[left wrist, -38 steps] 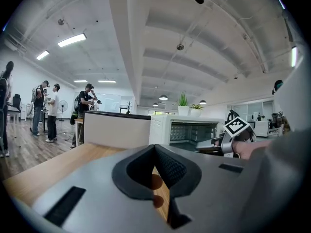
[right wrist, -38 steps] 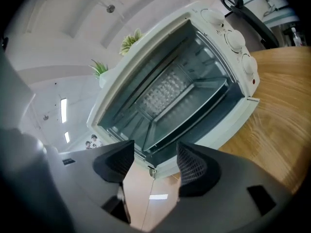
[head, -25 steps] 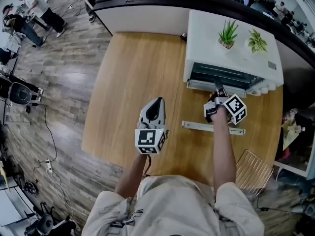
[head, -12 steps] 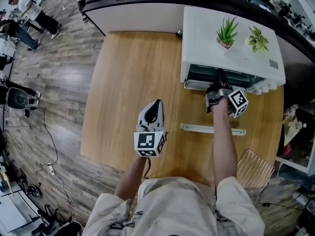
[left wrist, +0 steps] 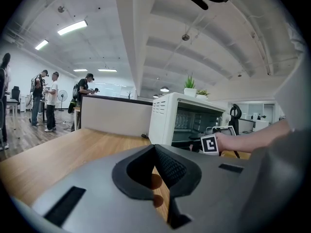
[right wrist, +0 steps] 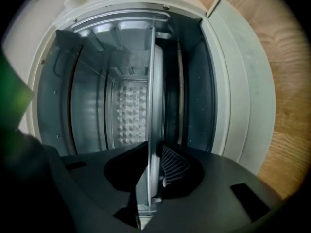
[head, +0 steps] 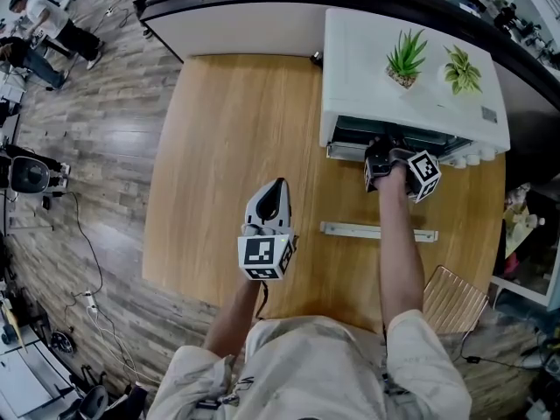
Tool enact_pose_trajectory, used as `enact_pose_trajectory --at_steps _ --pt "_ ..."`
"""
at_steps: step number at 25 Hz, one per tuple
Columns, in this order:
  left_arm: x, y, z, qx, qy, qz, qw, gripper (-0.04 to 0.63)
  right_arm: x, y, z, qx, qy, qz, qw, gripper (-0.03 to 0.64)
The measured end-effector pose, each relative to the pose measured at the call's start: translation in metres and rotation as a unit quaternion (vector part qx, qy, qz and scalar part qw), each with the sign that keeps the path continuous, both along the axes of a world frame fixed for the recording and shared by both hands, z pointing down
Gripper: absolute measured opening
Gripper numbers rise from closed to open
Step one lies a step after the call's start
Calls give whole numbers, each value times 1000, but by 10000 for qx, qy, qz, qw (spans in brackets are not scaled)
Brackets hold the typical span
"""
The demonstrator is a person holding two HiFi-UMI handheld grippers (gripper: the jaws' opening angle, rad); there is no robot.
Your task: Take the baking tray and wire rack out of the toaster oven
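While inside 1 oven [head: 367,51], 1 tray [right wrist: 151,81]

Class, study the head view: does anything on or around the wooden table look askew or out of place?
The silver wire rack sits at the near right corner of the wooden table. It lies skewed to the table's sides and appears to hang partly over the edge, so it looks precarious. Nothing else stands out.

head: down over table [head: 227,147] | left: level toward toaster oven [left wrist: 163,120] | right: close inside same toaster oven
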State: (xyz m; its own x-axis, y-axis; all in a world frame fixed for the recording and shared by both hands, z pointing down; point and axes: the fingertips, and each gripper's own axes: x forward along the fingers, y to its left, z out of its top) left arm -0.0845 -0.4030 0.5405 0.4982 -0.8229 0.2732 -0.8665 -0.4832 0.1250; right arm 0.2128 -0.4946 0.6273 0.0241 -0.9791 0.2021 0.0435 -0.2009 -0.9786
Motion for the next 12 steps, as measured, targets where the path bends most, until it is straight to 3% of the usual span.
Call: enact_pose_trajectory --at_steps 12 --pt "6 2 2 -3 23 91 10000 15 -4 11 -1 -96 144 -163 9997 89"
